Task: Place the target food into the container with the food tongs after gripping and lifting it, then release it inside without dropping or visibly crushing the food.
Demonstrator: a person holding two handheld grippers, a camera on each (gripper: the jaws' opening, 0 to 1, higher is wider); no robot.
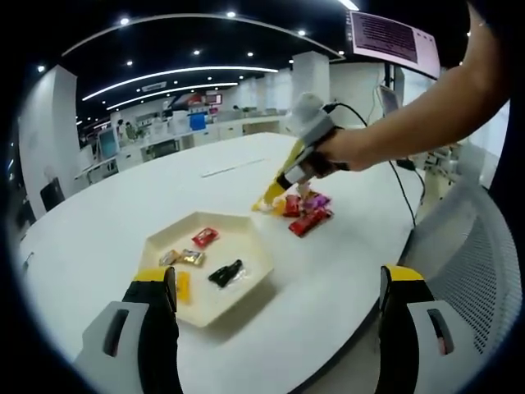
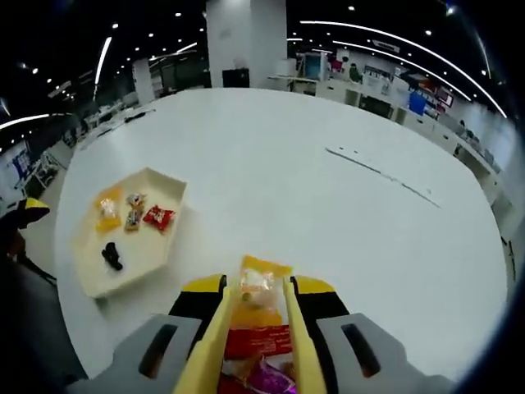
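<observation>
Orange snack packet (image 2: 261, 289) sits between the tips of the yellow food tongs (image 2: 256, 328), its long axis running along the tong arms, pointing away from the right gripper (image 2: 256, 305) – which squeezes the tongs from both sides. More wrapped snacks (image 1: 305, 212) lie heaped beneath, on the white table (image 2: 312, 180). Well to the left lies the cream hexagonal tray (image 2: 161, 246), holding a few packets. Left gripper (image 1: 279, 287) hangs with jaws wide apart, holding nothing, near the tray.
</observation>
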